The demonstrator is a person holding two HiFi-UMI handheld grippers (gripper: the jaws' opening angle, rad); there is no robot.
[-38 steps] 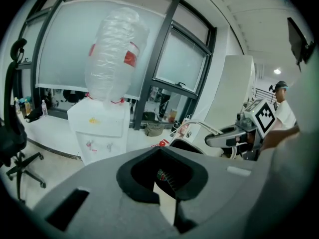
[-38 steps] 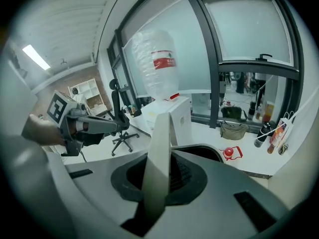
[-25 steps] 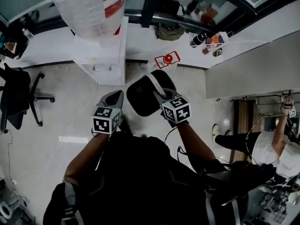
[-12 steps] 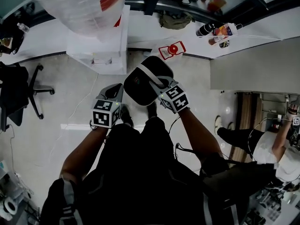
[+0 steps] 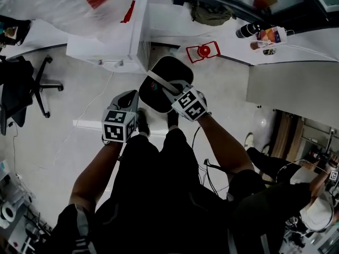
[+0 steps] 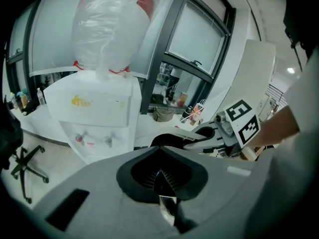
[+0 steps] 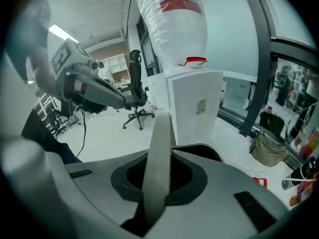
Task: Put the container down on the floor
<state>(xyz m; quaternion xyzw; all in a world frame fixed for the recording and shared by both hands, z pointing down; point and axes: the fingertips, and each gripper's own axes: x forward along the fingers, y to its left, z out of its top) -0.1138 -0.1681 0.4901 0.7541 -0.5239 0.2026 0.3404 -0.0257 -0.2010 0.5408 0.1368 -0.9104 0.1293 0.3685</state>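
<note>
Right tongs (image 5: pixel 170 91) clamped on grey strap handle (image 5: pixel 158 81) of black oval container (image 5: pixel 170 69), left tongs (image 5: pixel 132 96) closed, empty. I'd lower level, release once floor (image 5: pixel 63 118) by white dispenser (image 5: pixel 114 44) bears it.

My left gripper (image 5: pixel 132 95) and right gripper (image 5: pixel 170 89) both wear smooth grey moulded shells. The left cube (image 5: pixel 118 126) and the right cube (image 5: pixel 189 104) are white, and I read black square markers on every face I can see. Through the left gripper view, the shell (image 6: pixel 99 203) has a black-lined recess (image 6: pixel 162 173) around the jaws, ribbed inside, and a dark rectangular slot (image 6: pixel 67 209) to one side. The wearer has a black top (image 5: pixel 159 210), black trousers (image 5: pixel 159 152) and dark shoes (image 5: pixel 142 123). Grey bands (image 5: pixel 79 224) cross the shoulders. A thin dark cable (image 5: pixel 197 136) runs beside the right forearm.
</note>
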